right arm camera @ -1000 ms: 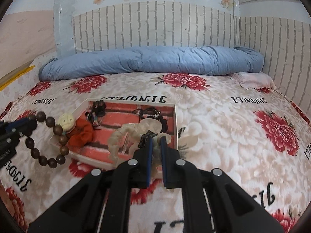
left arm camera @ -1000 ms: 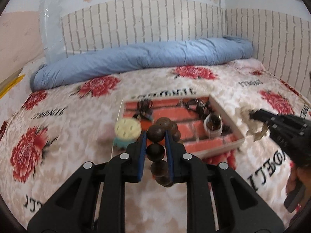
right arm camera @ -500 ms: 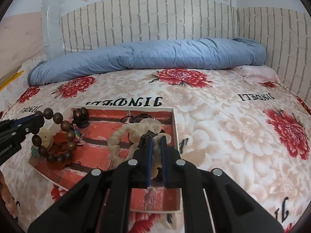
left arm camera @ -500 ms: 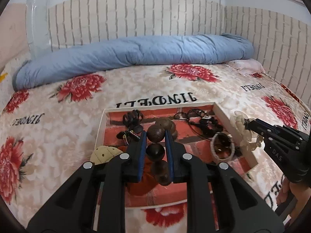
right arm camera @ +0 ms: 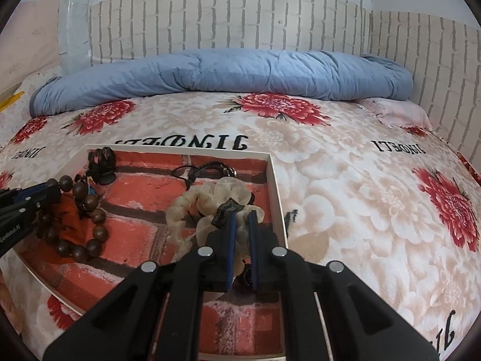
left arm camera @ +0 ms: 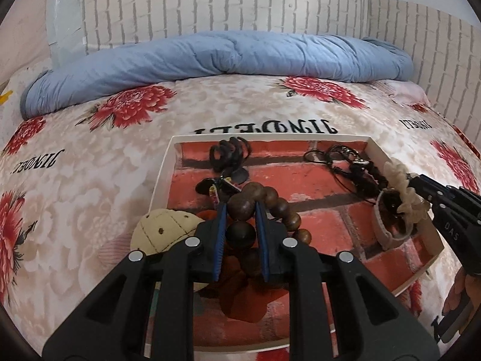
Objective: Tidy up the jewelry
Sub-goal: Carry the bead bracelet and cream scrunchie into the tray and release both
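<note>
A shallow white-rimmed box (left arm camera: 162, 177) (right arm camera: 276, 186) with a red brick-pattern floor lies on the bed. My left gripper (left arm camera: 240, 207) is shut on a dark wooden bead bracelet (left arm camera: 245, 206) (right arm camera: 90, 210), held low over the box's left side above an orange cloth (left arm camera: 240, 297). My right gripper (right arm camera: 242, 215) is shut on a pale translucent chunky bracelet (right arm camera: 198, 204) (left arm camera: 405, 192), held low over the box's right part. A cream ball-shaped piece (left arm camera: 162, 230) sits at the box's left rim.
Inside the box lie a black hair claw (left arm camera: 228, 150), black cords with a clasp (left arm camera: 345, 159) and a pale band (left arm camera: 384, 225). A rolled blue quilt (right arm camera: 222, 75) lies along the brick-pattern headboard. The floral bedspread (right arm camera: 375, 210) surrounds the box.
Both grippers have moved forward and down over the box with their bracelets. The wooden beads now hang low over the orange cloth, and the pale bracelet hangs inside the box's right part.
</note>
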Demonstrator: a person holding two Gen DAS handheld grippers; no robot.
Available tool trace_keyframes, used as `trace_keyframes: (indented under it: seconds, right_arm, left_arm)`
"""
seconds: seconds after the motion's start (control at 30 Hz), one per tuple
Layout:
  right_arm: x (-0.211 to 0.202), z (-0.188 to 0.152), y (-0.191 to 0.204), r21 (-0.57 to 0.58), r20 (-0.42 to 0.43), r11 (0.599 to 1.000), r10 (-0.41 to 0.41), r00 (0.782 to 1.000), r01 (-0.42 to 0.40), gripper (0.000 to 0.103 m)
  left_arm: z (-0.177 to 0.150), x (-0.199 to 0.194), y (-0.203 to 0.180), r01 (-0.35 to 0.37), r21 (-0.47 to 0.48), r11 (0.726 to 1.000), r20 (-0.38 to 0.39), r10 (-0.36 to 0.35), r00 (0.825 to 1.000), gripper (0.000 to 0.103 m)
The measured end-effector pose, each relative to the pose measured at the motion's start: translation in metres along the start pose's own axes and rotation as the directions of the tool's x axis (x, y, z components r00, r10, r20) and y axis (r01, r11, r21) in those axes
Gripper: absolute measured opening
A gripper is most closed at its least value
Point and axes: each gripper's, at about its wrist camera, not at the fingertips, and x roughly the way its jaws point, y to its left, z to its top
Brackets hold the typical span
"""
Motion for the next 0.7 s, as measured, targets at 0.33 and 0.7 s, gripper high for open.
trace_keyframes:
  seconds: [0.33, 0.7]
  right_arm:
    - [0.018, -0.008, -0.006, 0.038, -0.055, 0.999, 0.02, 0.998, -0.018, 0.009]
    - [0.017, -0.011, -0.007, 0.035, -0.057, 0.999, 0.04, 0.998, -0.038, 0.012]
  left_arm:
    - [-0.008, 0.013, -0.004, -0.037, 0.025, 0.999, 0.001, 0.037, 0.999, 0.022]
    - [-0.015, 0.007, -0.018, -0.019, 0.061, 0.998, 0.025, 0.018, 1.0, 0.056]
